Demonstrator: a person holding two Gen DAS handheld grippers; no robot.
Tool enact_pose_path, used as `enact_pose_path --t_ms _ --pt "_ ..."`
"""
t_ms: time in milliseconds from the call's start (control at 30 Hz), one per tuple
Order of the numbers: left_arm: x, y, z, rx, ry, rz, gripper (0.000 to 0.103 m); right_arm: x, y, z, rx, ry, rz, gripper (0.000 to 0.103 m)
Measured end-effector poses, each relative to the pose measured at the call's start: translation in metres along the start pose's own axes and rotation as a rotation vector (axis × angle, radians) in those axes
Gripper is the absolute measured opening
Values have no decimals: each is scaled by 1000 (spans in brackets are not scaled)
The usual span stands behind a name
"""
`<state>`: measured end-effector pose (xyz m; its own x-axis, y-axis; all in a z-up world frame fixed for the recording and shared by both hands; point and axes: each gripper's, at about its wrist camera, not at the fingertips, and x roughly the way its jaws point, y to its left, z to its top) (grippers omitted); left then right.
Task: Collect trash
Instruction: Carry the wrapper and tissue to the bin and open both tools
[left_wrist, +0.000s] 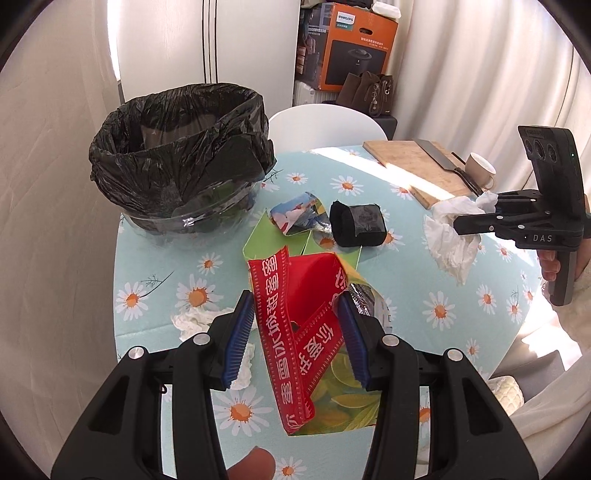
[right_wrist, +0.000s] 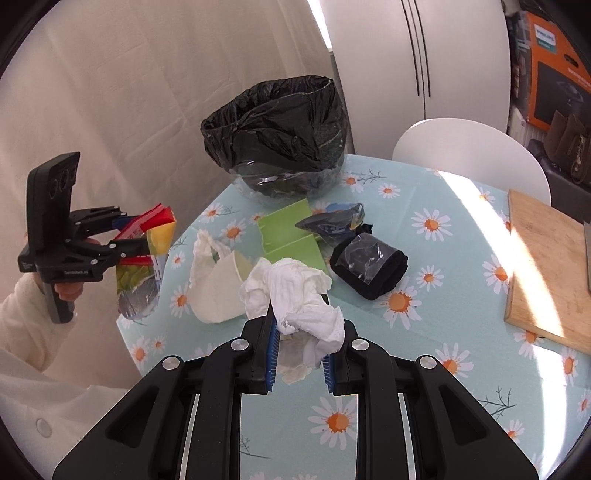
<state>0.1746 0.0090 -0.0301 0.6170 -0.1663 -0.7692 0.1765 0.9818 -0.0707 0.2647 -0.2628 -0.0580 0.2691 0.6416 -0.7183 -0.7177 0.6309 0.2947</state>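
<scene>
A clear bin lined with a black bag (left_wrist: 181, 147) stands at the table's far left, also in the right wrist view (right_wrist: 280, 125). My left gripper (left_wrist: 295, 317) is shut on a red and yellow snack wrapper (left_wrist: 295, 332) and holds it above the table; it shows from the side in the right wrist view (right_wrist: 147, 240). My right gripper (right_wrist: 299, 350) is shut on a crumpled white tissue (right_wrist: 295, 295), seen from the left wrist view (left_wrist: 454, 229). On the table lie a black roll (left_wrist: 356, 221), a colourful wrapper (left_wrist: 299, 214) and a green card (right_wrist: 291, 236).
A wooden cutting board (left_wrist: 417, 166) with a knife (left_wrist: 443, 158) and a cup (left_wrist: 480, 170) lies at the far right. A white chair (left_wrist: 325, 122) stands behind the table. More white tissue (left_wrist: 195, 321) and a cream paper piece (right_wrist: 218, 291) lie near the table's left edge.
</scene>
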Motion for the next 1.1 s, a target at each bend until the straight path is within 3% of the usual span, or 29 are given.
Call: enact_pose_path --t_ms 567,833,1100 --pt "-27 65 76 91 -190 -86 48 -10 46 116 -35 -203 -79 18" --pt "-35 116 118 143 -256 -101 48 13 65 173 11 -253 -105 18" --pt "-17 153 153 182 -292 -156 48 47 70 216 54 -266 -151 19"
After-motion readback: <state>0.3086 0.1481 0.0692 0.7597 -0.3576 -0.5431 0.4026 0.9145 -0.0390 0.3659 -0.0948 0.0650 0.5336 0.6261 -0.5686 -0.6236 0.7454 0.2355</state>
